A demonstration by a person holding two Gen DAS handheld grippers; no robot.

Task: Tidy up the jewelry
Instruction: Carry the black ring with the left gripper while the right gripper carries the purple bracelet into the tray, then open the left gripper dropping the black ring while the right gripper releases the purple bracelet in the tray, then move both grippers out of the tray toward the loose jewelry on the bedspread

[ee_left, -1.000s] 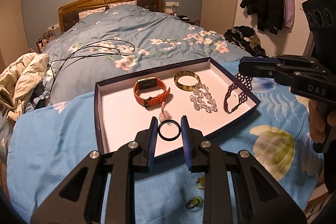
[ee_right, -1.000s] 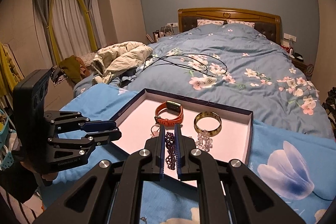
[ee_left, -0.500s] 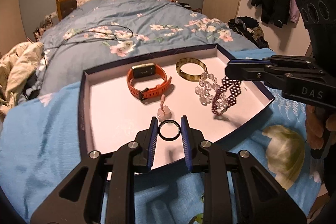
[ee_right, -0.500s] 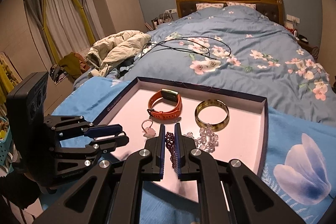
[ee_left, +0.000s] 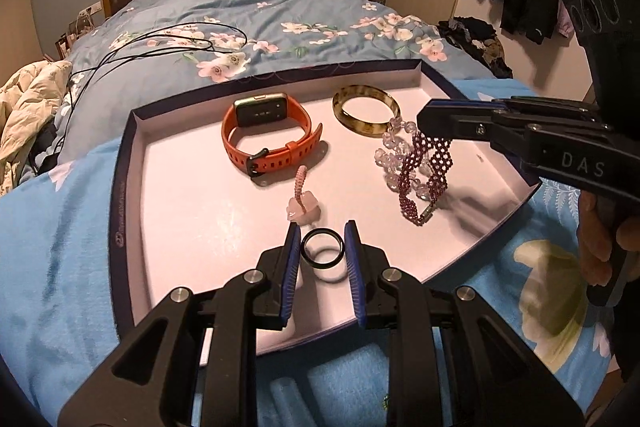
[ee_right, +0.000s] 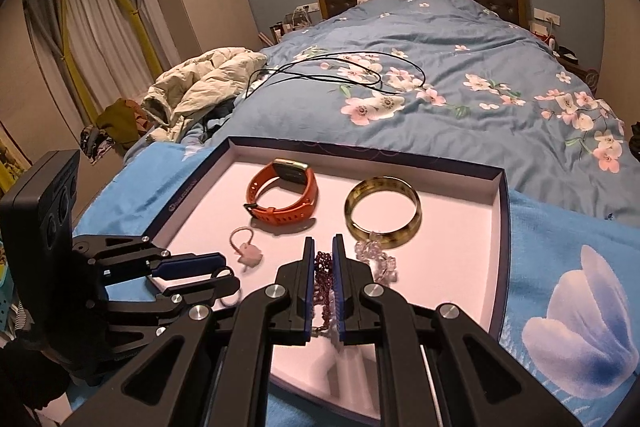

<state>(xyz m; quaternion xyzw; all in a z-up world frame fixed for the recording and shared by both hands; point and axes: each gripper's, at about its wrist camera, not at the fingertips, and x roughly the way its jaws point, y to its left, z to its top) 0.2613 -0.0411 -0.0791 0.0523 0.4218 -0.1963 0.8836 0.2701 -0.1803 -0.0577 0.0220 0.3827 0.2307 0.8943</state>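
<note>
On the light-blue floral blanket (ee_left: 60, 247) at the foot of the bed sits a shallow tray (ee_left: 124, 163) with dark-blue walls and a pale pink floor. Inside it, toward the far side, an orange watch (ee_left: 266, 131) rests on its strap, and just to its right lies an amber bangle (ee_left: 366, 111). A clear crystal bracelet (ee_left: 390, 151) lies against the bangle's near edge, touching it. A small pink charm (ee_left: 304, 209) on a braided loop lies near the middle of the tray floor, between the watch and the left gripper (ee_left: 322, 251).

The left gripper hangs low over the tray's near part, its fingers closed partway onto a black ring (ee_left: 322, 255), which sits flat between the two blue pads; the ring's shadow falls on the tray floor directly beneath it.

The right gripper (ee_right: 322, 279) reaches in from the tray's right side. Its fingers are nearly together, pinching a purple beaded bracelet (ee_left: 426, 171) at its upper end. The bracelet dangles from them in a woven strip, its clasp end down at the tray floor, right beside the crystal bracelet; I cannot tell whether the two touch.

Beyond the tray, a black cord (ee_right: 352, 75) loops over the flowered blue duvet (ee_right: 460, 47), and a cream jacket (ee_right: 200, 87) is heaped at the bed's left edge.
</note>
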